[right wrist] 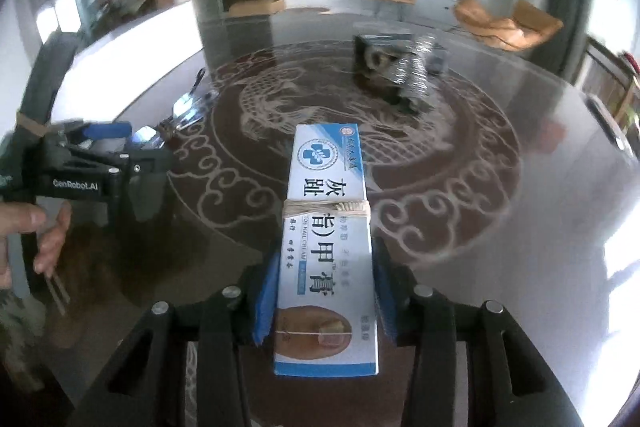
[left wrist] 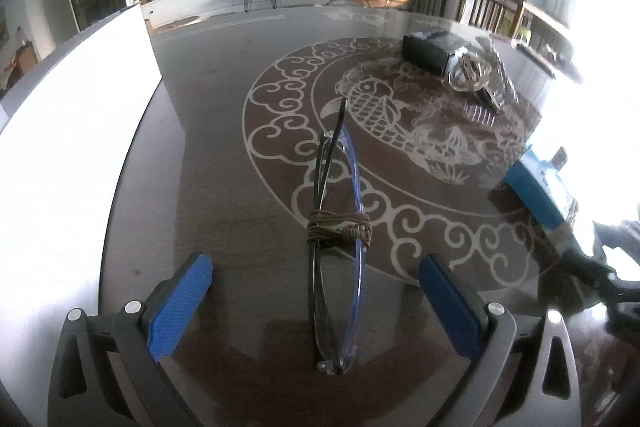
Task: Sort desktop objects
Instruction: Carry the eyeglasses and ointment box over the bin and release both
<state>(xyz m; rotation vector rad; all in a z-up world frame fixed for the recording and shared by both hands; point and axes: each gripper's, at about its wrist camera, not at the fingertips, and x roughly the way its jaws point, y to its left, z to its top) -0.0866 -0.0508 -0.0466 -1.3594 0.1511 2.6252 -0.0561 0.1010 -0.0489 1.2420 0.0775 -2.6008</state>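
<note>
A: L to R, ref. the fish medallion (left wrist: 384, 115) on the table (left wrist: 216, 155). What do we have on the left?

B: We see the left gripper (left wrist: 316, 291) at the medallion's near-left rim, jaws wide, blue pads clear of everything. Folded glasses (left wrist: 340, 227), cord wound round them, lie between the pads on the scrolled border, touching neither. The hand (right wrist: 36, 231) on that gripper shows at the left edge of the right wrist view.

A: Middle?

B: Right gripper (right wrist: 324, 303) at the medallion's near edge, jaws narrow, pads pressed on both long sides of a blue-white cream box (right wrist: 326, 227) w/ a rubber band round it. Box points inward over the medallion; we can't tell if it touches the table.

A: Right, far side?

B: A dark box (left wrist: 430, 51) w/ a clear packet (left wrist: 478, 79) against it, on the medallion's far-right part, well apart from both grippers.
</note>
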